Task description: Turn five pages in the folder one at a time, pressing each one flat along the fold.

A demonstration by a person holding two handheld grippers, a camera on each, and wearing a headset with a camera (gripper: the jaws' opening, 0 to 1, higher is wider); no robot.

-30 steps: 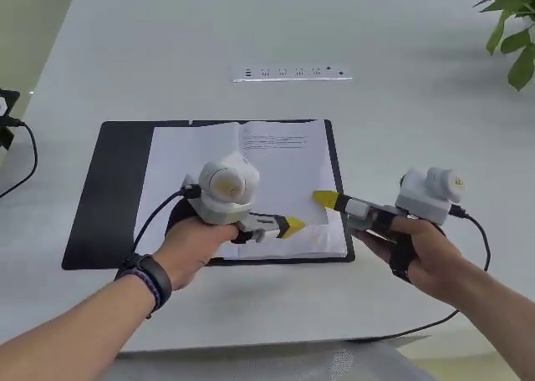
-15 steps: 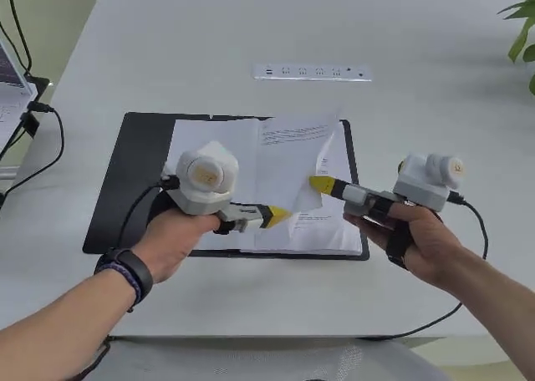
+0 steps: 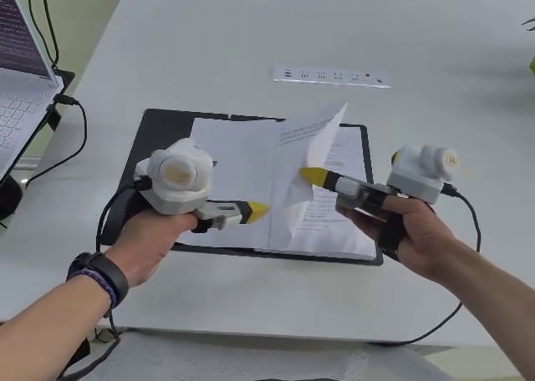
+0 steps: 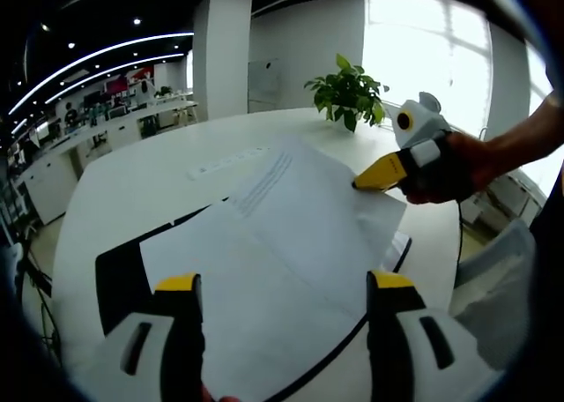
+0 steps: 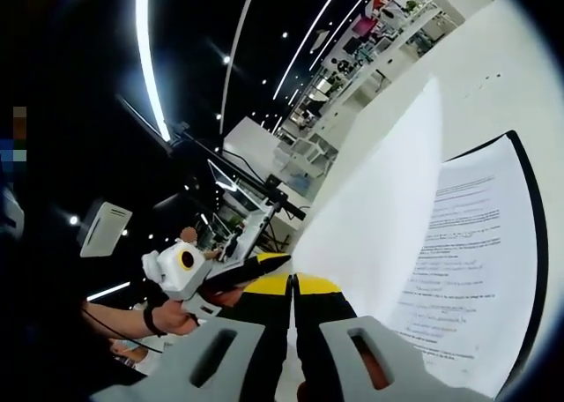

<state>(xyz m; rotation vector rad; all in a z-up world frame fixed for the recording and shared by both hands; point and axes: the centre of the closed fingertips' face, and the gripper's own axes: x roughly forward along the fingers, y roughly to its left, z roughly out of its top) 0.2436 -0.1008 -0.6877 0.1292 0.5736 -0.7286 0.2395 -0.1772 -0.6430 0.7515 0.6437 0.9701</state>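
Head view: a wide white table [image 3: 209, 30] carries the open black folder [image 3: 159, 139], which lies beneath both hand-held grippers. A power strip [image 3: 333, 76] sits past the folder's far edge. A laptop [image 3: 21, 97] is well left of the left hand-held gripper [image 3: 255, 209], whose jaws are spread over the left sheets. The right hand-held gripper [image 3: 311, 176] pinches the lifted page [image 3: 313, 143], which is tilted up near the fold. Open table lies to its right.

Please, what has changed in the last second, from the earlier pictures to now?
The right gripper, shut on the page, has lifted it from nearly flat to standing up, swinging it leftward toward the fold. The left gripper hovers open over the left side of the folder, which lies open as before.
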